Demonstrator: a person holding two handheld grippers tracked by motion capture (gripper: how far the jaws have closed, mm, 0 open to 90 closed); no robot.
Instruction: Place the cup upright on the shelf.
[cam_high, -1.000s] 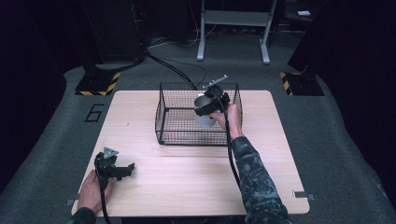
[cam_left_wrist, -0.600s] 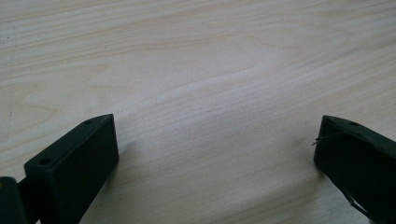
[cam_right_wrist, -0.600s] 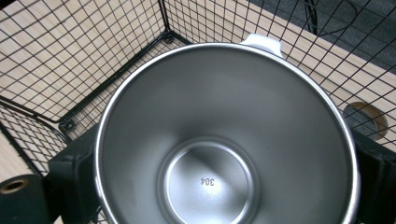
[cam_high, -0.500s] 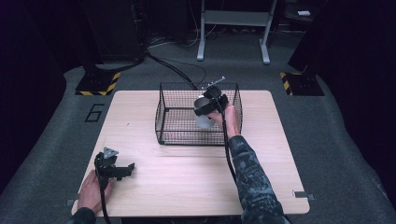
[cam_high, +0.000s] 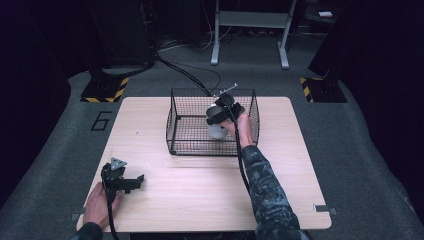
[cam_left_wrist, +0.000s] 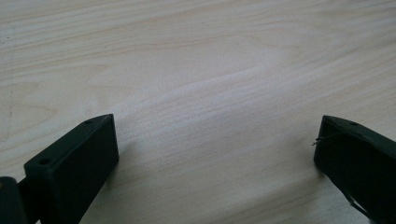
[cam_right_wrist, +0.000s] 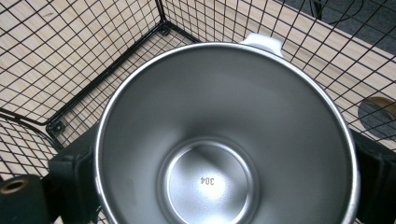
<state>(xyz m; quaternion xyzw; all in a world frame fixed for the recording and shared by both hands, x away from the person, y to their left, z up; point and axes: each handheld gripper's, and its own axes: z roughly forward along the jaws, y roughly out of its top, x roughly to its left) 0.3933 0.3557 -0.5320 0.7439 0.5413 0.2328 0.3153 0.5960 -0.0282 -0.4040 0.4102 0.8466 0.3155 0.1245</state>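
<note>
A steel cup (cam_high: 217, 131) with a white outside and a white handle (cam_right_wrist: 264, 42) hangs inside the black wire basket (cam_high: 172, 120), near its right side. My right gripper (cam_high: 222, 115) is shut on the cup; its black fingers (cam_right_wrist: 70, 172) press the cup's wall from both sides. The right gripper view looks straight down into the empty cup (cam_right_wrist: 224, 140), with the basket's mesh (cam_right_wrist: 93, 70) around it. My left gripper (cam_high: 131, 181) rests on the table near the front left corner. It is open, with bare wood between its fingers (cam_left_wrist: 74, 158).
The basket stands at the back middle of the light wooden table (cam_high: 200, 195). A round hole (cam_right_wrist: 376, 109) in the tabletop lies just outside the basket. A cable trails from each gripper. Dark floor and equipment stands (cam_high: 250, 20) lie beyond the table.
The right gripper has sunk a little lower into the basket with the cup. The left gripper has stayed where it was.
</note>
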